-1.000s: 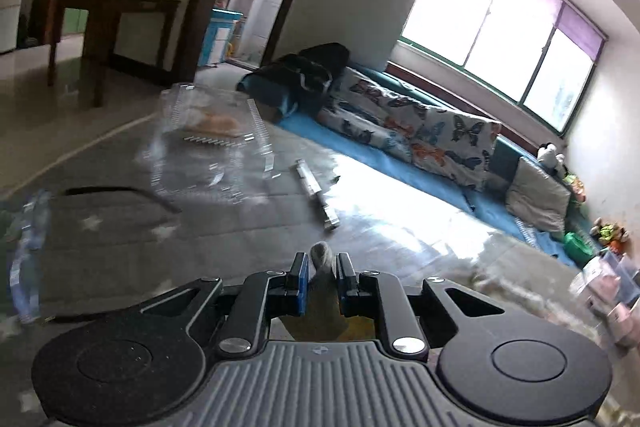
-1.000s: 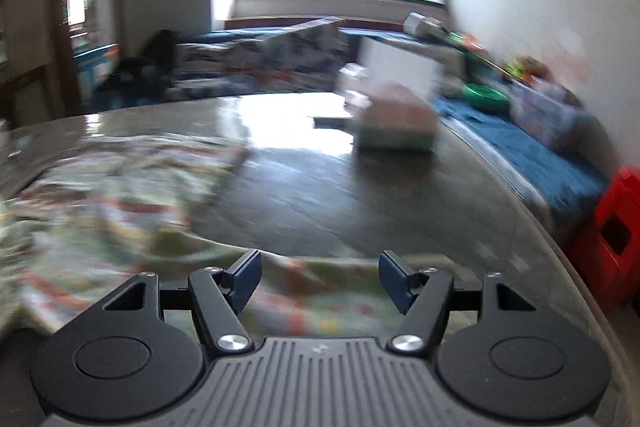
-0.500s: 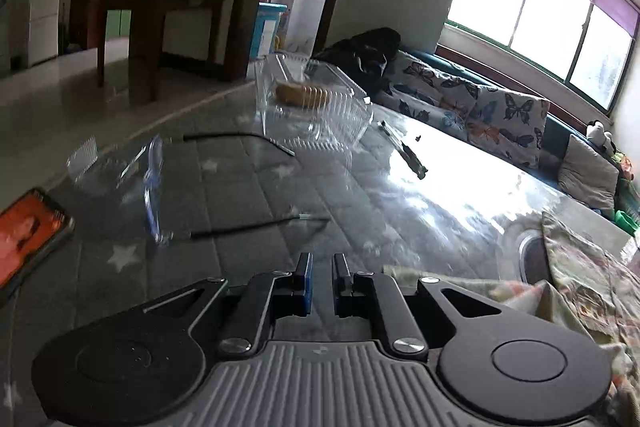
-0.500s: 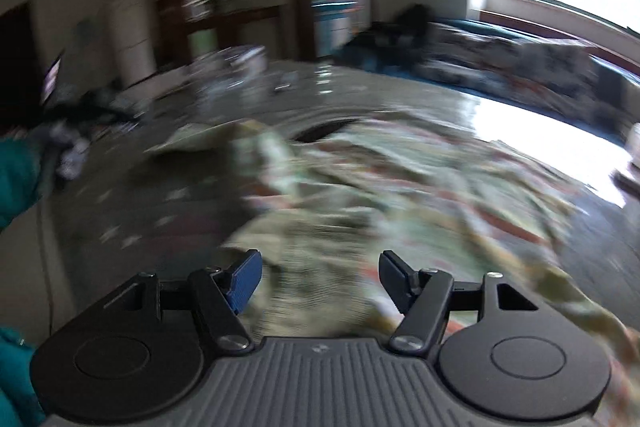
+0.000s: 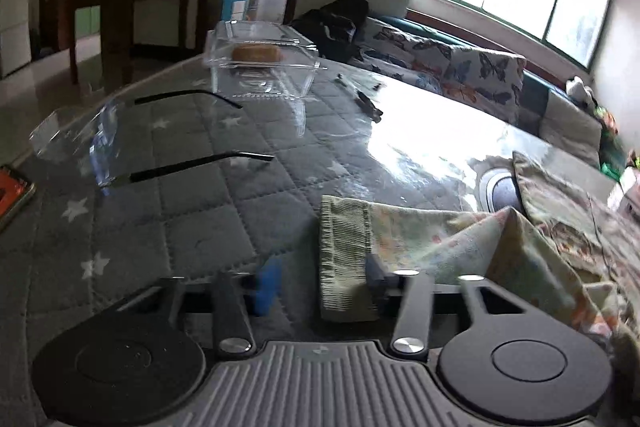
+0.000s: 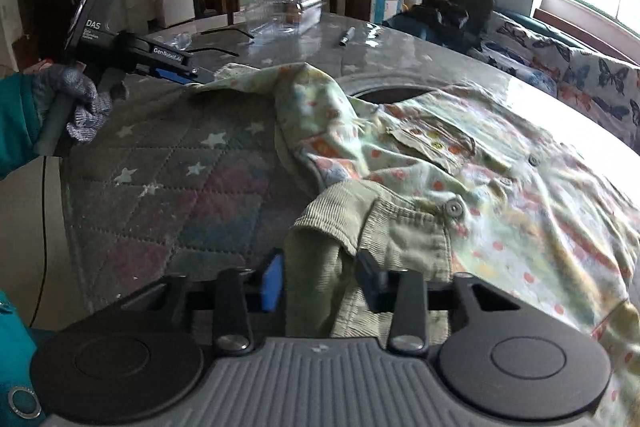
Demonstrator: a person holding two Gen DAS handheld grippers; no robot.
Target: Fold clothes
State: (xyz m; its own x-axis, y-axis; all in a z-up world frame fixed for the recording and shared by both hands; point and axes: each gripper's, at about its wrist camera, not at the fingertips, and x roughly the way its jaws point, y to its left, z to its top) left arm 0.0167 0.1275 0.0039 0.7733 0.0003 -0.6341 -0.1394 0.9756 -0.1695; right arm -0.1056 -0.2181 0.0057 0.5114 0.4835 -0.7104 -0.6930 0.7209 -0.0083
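Ribbed green corduroy is lying between the fingers of both grippers. The left gripper (image 5: 320,283) is standing wide open, and the cuff (image 5: 344,251) of one sleeve is sitting in the gap, close to its right finger; nothing is being pinched there. The right gripper (image 6: 320,279) is also standing open around the other cuff (image 6: 360,227), which is drooping toward the camera, and I cannot tell if a pad is touching it.

Beyond the fingers, the patterned shirt (image 6: 480,179) is spreading crumpled over the quilted star mat (image 6: 192,187), its buttons facing up, with one sleeve stretched out toward the left gripper.

I judge that both tools are being set for a grasp on the cuffs. To do it well, each one should be closing on the thick ribbed band, not the thin cloth, and low enough to take all layers.

The gloved left hand (image 6: 80,103) is gripping its handle, holding the tool nearly level, just over the mat.
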